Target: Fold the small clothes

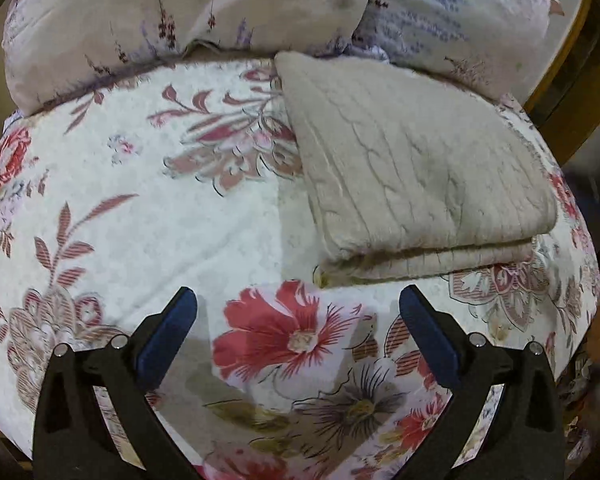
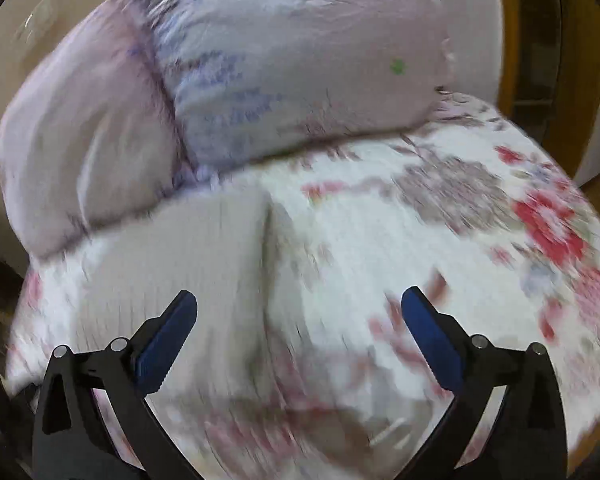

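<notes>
left gripper [image 1: 298,304] spread wide, folded beige garment [image 1: 412,172] ahead — right gripper [image 2: 299,304] likewise, blurred

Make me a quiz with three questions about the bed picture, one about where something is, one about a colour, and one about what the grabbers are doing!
1. Where does the folded cloth lie?
A. On the bedspread, in front of the pillows
B. On top of a pillow
C. On the floor

2. What colour is the cloth?
A. Bright green
B. Beige
C. Black

3. How is the left gripper?
A. Shut on the cloth
B. Open, holding nothing
C. Shut on a pillow

Answers:
1. A: the cloth rests on the flowered bedspread, with the pillows just behind it.
2. B: its quilted surface is a pale beige all over.
3. B: its blue pads stand wide apart with only bedspread between them; the right gripper is open too.
</notes>
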Demonstrator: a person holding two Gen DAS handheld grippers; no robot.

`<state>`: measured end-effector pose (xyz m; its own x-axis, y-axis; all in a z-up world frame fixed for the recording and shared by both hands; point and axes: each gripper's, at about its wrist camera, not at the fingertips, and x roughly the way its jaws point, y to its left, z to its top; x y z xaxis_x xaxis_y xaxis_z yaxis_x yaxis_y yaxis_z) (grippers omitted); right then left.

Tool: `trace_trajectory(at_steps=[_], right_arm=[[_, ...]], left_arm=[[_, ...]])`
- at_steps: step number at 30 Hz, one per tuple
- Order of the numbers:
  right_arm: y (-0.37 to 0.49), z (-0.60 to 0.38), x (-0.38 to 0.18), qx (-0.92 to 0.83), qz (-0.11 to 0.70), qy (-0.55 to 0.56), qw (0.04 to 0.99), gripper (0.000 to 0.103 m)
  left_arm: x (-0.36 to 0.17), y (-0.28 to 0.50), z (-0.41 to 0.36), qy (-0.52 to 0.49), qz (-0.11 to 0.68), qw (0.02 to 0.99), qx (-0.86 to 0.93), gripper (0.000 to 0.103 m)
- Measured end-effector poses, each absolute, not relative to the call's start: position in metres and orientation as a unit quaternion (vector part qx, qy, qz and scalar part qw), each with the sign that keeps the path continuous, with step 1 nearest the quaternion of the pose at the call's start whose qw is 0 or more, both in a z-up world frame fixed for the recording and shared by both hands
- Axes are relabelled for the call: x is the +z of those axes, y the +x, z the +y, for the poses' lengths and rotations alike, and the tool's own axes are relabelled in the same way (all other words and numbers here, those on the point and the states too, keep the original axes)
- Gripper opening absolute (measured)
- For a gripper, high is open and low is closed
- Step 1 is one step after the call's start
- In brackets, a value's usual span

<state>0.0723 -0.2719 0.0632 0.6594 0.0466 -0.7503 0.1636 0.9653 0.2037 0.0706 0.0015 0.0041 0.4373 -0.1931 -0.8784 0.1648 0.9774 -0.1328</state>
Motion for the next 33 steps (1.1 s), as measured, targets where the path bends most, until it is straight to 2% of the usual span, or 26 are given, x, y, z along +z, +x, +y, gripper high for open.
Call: trace_trajectory(at_steps=[8,18,33], right_arm=[[0.072,-0.214,0.005,-0.024,0.506,0.033,0.862,0.102],[0.066,-0.22,0.001,-0.054,0.493,0.042,0.868,0.102],[0.065,-0.215,0.0,-0.062,0.493,0.045,0.867,0.102]], left_arm=[[-0.011,0.069,-0.011,0.026,0.543,0.838,-0.053,0.101],[-0.011,0.071,-0.009,0.025,0.58,0.814,-0.035,0.101],[-0.014,0.067,-0.011,0.028,0.568,0.822,-0.034,0.101]])
